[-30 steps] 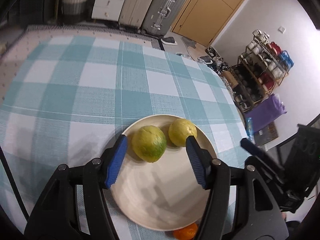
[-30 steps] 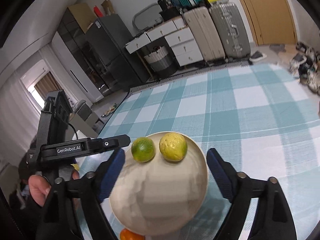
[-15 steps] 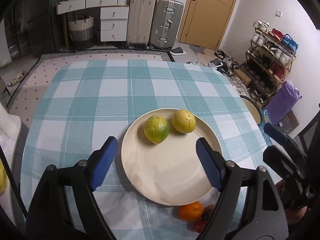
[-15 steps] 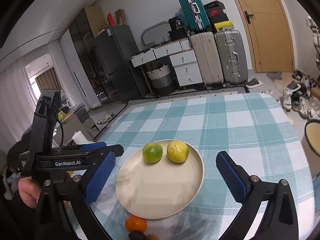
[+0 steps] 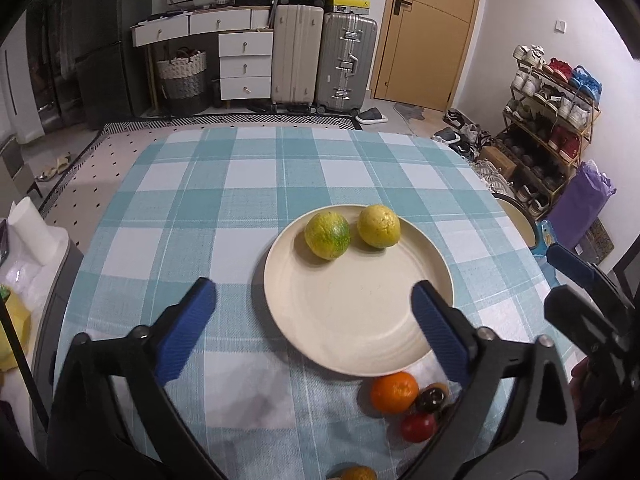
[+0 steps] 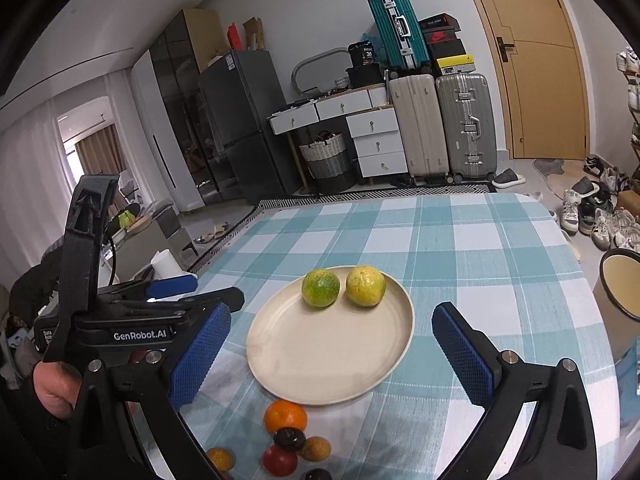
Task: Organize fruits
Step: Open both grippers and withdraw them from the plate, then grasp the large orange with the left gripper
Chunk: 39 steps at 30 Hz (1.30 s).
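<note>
Left tool (image 5: 312, 312) was opening wide w/ nothing gripped, its pads hanging above the near part of the cream plate (image 5: 352, 336). Right tool (image 6: 332, 344) stood fully spread, also empty. Green-yellow fruit (image 5: 327, 235) & yellow fruit (image 5: 378, 226) sat touching at the plate's far side. Orange (image 5: 393, 392), dark fruit (image 5: 430, 400) & red fruit (image 5: 418, 427) lay on the table (image 5: 200, 208) just near the plate's near rim.
</note>
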Tool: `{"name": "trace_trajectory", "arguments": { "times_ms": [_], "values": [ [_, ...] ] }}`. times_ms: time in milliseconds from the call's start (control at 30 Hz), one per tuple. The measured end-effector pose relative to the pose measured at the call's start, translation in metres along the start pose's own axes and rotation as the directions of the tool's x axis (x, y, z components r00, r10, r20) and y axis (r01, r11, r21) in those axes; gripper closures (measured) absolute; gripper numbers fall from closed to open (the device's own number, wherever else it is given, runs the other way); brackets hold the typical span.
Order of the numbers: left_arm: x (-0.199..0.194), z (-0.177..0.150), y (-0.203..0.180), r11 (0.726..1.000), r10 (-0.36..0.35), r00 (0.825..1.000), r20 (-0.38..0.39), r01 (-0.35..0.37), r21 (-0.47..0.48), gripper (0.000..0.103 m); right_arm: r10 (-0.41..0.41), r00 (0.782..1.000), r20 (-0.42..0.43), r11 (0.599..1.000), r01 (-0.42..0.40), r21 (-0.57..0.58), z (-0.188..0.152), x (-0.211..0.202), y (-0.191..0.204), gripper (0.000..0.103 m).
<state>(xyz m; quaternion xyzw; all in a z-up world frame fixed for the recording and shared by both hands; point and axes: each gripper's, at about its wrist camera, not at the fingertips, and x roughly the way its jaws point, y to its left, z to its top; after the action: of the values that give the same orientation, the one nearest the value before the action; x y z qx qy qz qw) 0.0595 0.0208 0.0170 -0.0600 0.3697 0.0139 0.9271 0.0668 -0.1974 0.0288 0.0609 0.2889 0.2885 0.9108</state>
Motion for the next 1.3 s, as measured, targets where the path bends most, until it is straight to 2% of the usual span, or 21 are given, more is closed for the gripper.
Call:
{"name": "trace_trajectory", "arguments": {
  "times_ms": [267,533,933,1300],
  "values": [
    [-0.011,-0.024,0.007,1.000,-0.027,1.000,-0.010,0.027,-0.002,0.001,-0.008,1.000,0.017,1.000,0.009,-0.017,-0.012,-0.019,0.010,0.000],
    [-0.010,-0.063,0.021,0.999,-0.044,0.994,-0.097,0.042,-0.022,0.001,-0.002,1.000,-0.019,1.000,0.001,-0.027,-0.033,-0.030,0.021,0.000],
    [-0.023,-0.134,0.017,0.996,-0.092,0.974,-0.206,0.094,0.000,0.001,-0.009,0.998,-0.060,1.000,0.008,-0.026,-0.067,-0.041,0.028,0.000],
    [-0.029,-0.154,-0.006,0.984,-0.170,0.955,-0.242,0.180,0.018,0.002,-0.024,0.996,-0.081,0.999,0.022,-0.028,-0.082,-0.046,0.030,0.000]
  ]
}}
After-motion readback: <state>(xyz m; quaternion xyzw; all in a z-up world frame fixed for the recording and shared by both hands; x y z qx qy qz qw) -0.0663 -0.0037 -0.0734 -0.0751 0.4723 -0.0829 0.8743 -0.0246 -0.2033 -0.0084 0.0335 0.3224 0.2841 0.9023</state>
